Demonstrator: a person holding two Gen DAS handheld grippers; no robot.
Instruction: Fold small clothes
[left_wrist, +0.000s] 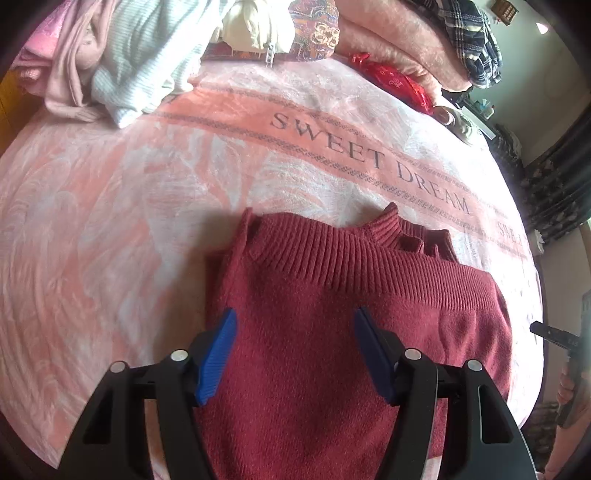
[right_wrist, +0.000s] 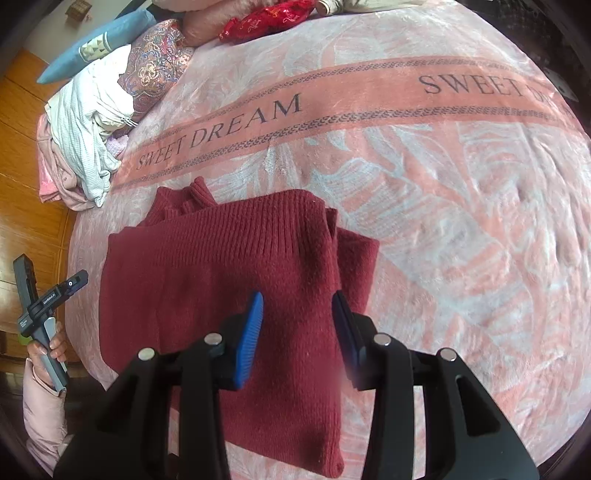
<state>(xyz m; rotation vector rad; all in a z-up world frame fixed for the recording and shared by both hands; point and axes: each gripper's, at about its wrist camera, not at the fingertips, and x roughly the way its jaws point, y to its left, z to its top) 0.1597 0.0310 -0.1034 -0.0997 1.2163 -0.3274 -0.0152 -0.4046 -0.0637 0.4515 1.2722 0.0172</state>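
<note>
We read the red sweater as nearly done: it lies on the pink blanket as a compact packet, the ribbed hem doubled over toward the collar, which still peeks out at the far edge. In the right view one side layer sticks out a little past the main fold, so we judge a small tidy-up may be left. The pile of clothes at the far left of the bed looks unfolded, so more pieces seem to be waiting.

Our left gripper hangs above the sweater with its jaws apart and nothing between them. Our right gripper is likewise parted over the sweater's right edge, pads clear of the knit.

The blanket's band reads "SWEET DREAM", repeated along its length. Small white print on the other tool's handle is too tiny for us to read
</note>
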